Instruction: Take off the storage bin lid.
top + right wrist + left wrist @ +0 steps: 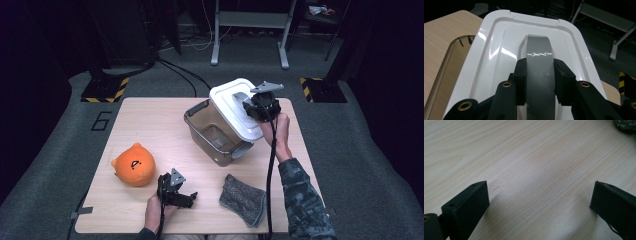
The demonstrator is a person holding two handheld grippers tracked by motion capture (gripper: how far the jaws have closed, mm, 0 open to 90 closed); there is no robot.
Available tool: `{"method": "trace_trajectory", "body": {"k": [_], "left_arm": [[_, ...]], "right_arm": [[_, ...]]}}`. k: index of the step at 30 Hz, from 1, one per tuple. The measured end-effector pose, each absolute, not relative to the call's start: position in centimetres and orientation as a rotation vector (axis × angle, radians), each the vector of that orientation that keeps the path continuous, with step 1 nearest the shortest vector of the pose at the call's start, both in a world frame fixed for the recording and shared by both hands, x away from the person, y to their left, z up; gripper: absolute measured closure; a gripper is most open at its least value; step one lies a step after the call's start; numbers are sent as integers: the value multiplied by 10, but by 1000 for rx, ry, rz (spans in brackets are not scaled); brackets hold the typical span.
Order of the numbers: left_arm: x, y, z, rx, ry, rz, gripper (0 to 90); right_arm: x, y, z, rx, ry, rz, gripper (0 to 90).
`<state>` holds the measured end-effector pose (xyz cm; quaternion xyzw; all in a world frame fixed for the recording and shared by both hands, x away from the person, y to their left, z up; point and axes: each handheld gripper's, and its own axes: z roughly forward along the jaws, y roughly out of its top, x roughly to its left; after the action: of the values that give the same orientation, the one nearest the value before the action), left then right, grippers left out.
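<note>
The right tongs (539, 75) are clamped on the grey handle (538, 53) of a white lid (499, 50), one jaw pressed to each side of the strap, and in the high view the right tongs (260, 106) hold that lid (231, 107) tilted up off the far right edge of a clear brownish bin (212, 131), whose opening faces the left half of the desk (150, 125). The lid covers the bin's right rim, so how the two meet there is hidden, and the grey latch (241, 150) at the bin's near corner is partly tucked under the lid. In the right gripper view the near part of the lid is cut off by the tongs' own frame, and only a sliver of the bin (456, 57) shows at the left. The left tongs (181, 196) rest low at the near edge of the desk, well apart from the bin, jaws spread wide with nothing but bare wood between them (540, 202). They lie between an orange plush toy (133, 164) and a grey folded cloth (243, 200); in the left gripper view just a dark corner of the cloth (625, 124) shows at the top right, cut off by the frame.
</note>
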<state>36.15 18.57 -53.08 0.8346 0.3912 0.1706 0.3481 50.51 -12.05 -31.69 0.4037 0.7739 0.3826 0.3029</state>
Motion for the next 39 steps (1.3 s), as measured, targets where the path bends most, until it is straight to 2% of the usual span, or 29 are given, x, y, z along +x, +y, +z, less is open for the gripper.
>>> {"method": "trace_trajectory", "body": {"k": [26, 39], "left_arm": [[362, 186, -531, 2162, 1014, 442, 15], [362, 186, -531, 2164, 1012, 448, 15]], "right_arm": [[511, -188, -330, 1233, 1931, 896, 666], [522, -210, -363, 1357, 1889, 813, 666]]}}
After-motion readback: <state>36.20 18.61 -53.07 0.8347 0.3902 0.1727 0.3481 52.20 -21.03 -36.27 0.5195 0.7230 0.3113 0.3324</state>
